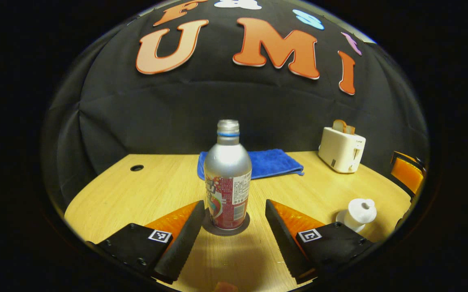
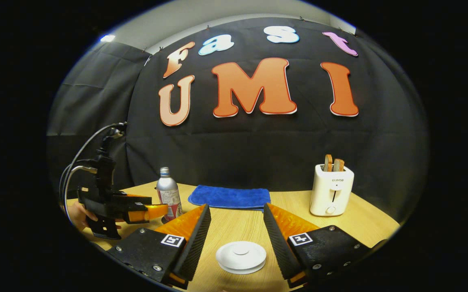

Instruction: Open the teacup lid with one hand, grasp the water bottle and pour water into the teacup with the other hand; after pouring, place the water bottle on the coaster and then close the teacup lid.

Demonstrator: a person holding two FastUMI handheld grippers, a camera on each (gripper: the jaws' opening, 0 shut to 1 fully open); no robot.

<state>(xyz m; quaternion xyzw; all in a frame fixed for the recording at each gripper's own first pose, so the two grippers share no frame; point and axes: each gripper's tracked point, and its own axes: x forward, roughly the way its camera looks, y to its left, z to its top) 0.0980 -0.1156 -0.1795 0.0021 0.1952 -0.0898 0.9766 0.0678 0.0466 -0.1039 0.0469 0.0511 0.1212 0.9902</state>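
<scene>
Left hand-held gripper (image 1: 230, 221): fingers spread wide, nothing clamped. Water bottle (image 1: 227, 178) stands upright between the fingertips, just ahead of them, touching neither finger. It sits on the dark round coaster (image 1: 213, 230). Cap is off, neck open; can't tell how much liquid is inside, body is opaque metal. Ahead and to the right of this gripper, the white teacup (image 1: 357, 214) sits on the table (image 1: 153, 182), knobbed lid in place from this angle, contents hidden.

Right hand-held gripper (image 2: 234, 217): fingers also apart, holding nothing. Round white lid (image 2: 241, 256) lies between and slightly below its fingers, flat top with a low centre knob, free of both fingers. Whether it rests on the cup or directly on the table can't be told from this view.

From the right gripper view, the left gripper appears far off to the left with a hand (image 2: 78, 215) behind it and cables looping up, its fingers pointing toward the bottle.

Beyond both grippers: folded blue cloth (image 2: 230, 197) lying flat near the back edge of the table. Ahead-right: white toaster (image 2: 331, 190) with two slices of bread (image 2: 333, 163) standing in its slots.
</scene>
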